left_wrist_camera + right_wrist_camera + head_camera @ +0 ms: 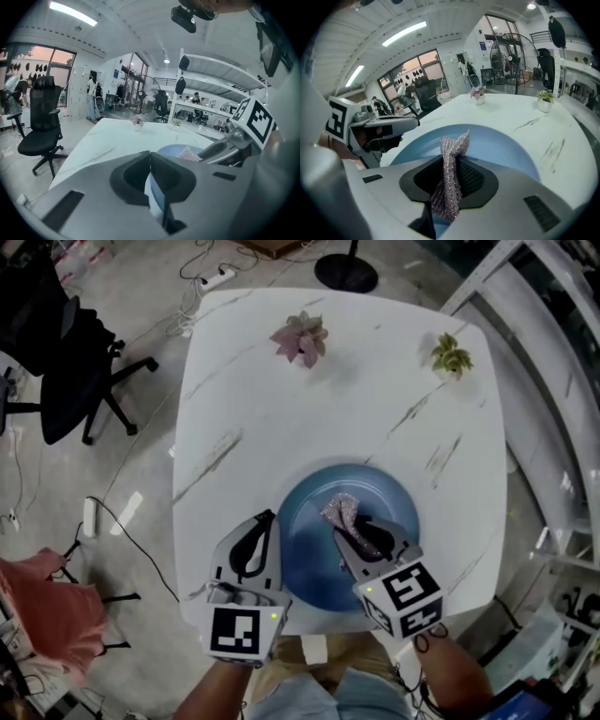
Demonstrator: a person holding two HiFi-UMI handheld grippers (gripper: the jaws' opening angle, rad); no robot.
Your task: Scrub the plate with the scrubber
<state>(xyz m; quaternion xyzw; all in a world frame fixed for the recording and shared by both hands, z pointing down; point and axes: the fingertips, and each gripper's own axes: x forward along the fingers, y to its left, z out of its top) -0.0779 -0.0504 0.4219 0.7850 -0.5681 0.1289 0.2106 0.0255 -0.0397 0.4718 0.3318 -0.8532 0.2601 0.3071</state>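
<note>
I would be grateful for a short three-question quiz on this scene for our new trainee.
1. True or false: the right hand-held gripper is holding a yellow sponge.
2. What is the left hand-held gripper clamped on?
A. the rim of the blue plate
B. a cable
C. a chair arm
3. How many small potted plants stand at the far side of the table?

Key:
1. False. It grips a silvery mesh scrubber.
2. A.
3. Two.
</note>
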